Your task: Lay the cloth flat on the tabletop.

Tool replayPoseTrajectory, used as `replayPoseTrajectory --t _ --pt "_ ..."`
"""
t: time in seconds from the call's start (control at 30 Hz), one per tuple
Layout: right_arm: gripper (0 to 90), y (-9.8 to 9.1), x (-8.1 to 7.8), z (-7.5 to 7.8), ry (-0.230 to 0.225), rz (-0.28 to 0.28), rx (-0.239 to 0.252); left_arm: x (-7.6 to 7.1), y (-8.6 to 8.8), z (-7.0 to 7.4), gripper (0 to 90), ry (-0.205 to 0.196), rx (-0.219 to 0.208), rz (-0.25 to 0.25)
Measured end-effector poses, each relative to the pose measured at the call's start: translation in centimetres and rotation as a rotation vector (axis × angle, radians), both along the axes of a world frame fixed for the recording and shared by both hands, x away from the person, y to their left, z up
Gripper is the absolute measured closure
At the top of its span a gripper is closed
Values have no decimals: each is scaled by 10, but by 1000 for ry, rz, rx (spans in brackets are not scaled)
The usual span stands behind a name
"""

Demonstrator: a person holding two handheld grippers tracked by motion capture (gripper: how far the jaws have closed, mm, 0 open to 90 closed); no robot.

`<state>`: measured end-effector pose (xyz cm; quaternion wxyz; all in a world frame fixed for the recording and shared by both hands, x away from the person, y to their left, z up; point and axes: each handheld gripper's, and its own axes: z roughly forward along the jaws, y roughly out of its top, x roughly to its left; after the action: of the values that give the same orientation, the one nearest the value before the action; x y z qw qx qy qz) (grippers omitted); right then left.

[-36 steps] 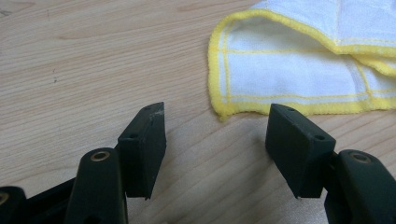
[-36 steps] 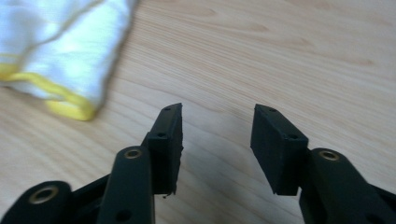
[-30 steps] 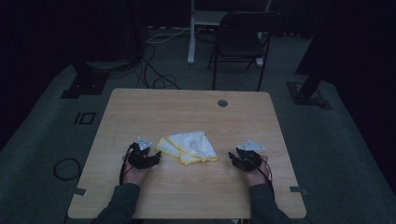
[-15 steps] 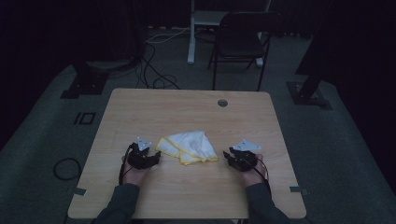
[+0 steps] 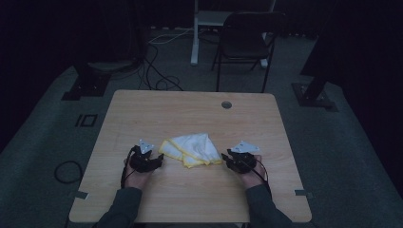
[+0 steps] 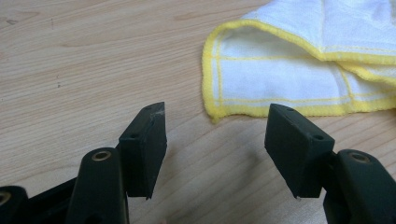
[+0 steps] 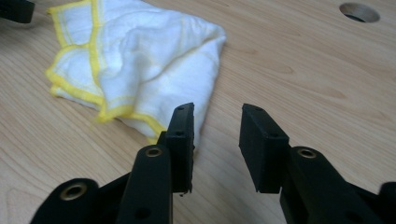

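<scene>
The left gripper [image 5: 153,159] rests just off the left edge of the cloth [image 5: 192,148], its jaws spread wide with only bare wood between them — it holds nothing. In the left gripper view the cloth's [image 6: 299,70] yellow-hemmed corner lies just ahead of the jaws, apart from both pads.

The right gripper [image 5: 228,159] sits at the cloth's right edge. Its jaws have just been closing and now stand about half open, released, with bare table between them. In the right gripper view [image 7: 215,135] the near corner of the cloth [image 7: 140,65] lies beside the left-hand jaw, outside the gap — whether it touches that jaw I cannot tell.

Counted: one cloth, white with a yellow border, loosely folded in layers near the middle of the table [image 5: 190,114], toward the person's side; two grippers, one in each hand; one round hole [image 5: 226,104] in the tabletop near the far edge; one dark chair [image 5: 247,40] beyond the table.
</scene>
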<state>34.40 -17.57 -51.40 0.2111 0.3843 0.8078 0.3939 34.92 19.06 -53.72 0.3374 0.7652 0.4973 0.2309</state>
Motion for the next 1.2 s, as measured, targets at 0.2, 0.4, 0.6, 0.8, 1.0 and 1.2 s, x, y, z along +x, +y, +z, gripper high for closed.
replayPoseTrajectory --t 0.2,0.4,0.6,0.8,1.0,1.2 --pt "673 12 1 2 -3 29 -7 -1 -1 1 393 -5 -8 -6" --pt "677 20 1 1 -4 60 -11 -3 -8 2 398 -8 -6 -36" --pt "677 27 1 -1 2 84 -16 -3 -19 1 398 -1 9 -73" --pt "675 37 0 1 -2 116 -29 -2 -28 -1 432 11 12 -110" --pt "667 46 0 1 4 157 -39 -1 -33 -2 441 17 9 -129" --pt "665 56 1 -3 11 186 -69 0 -38 -2 463 21 -4 -146"
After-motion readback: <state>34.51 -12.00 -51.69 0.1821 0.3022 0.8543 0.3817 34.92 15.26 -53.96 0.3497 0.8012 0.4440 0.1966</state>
